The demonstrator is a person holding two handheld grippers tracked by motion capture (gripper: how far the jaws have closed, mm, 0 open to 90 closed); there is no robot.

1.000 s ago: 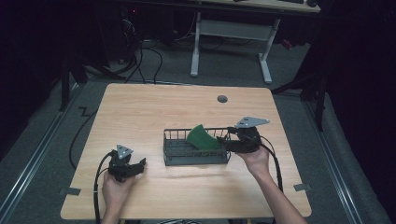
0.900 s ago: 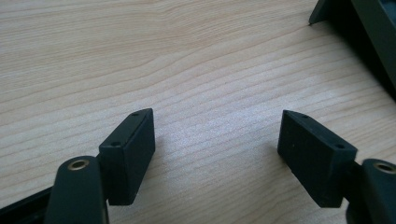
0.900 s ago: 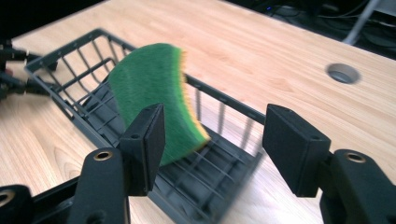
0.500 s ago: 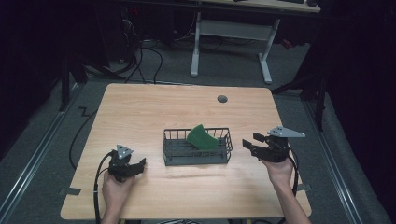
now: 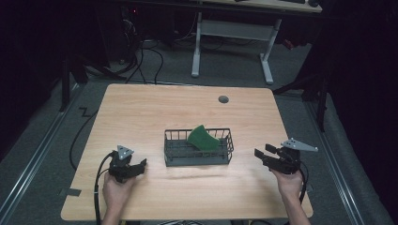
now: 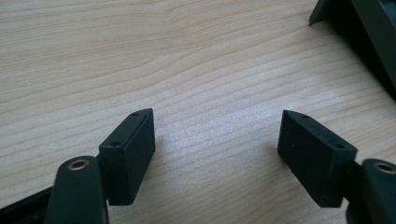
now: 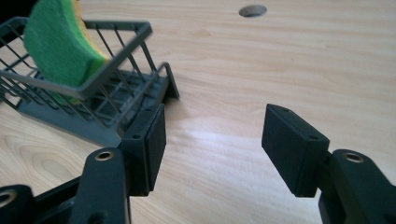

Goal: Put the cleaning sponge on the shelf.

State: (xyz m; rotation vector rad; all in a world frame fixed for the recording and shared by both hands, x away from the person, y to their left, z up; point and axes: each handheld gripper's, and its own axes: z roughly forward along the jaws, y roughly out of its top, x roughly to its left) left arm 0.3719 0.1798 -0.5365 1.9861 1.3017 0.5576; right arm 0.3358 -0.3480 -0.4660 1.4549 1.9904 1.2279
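A dark wire basket (image 5: 199,154) stands in the middle of the wooden table (image 5: 155,108). A green sponge (image 5: 203,137) with a yellow back leans inside it, toward its right end; the right gripper view shows the same sponge (image 7: 58,44) resting against the basket's wires (image 7: 116,44). My left gripper (image 5: 141,165) rests low on the table left of the basket, open and empty, and its jaws stand wide over bare wood (image 6: 215,135). Right of the basket, my right gripper (image 5: 261,153) is held open and empty, a short way from the basket's end.
A round cable hole (image 5: 223,99) lies at the table's far side, also seen as a hole (image 7: 252,10) in the right gripper view. A white-legged desk (image 5: 234,33) stands beyond the table. Cables (image 5: 96,187) trail off the front left edge.
My right gripper has pulled away from the basket's right end to the right and toward the front edge, empty. The sponge stays in the basket. The left gripper has not moved.
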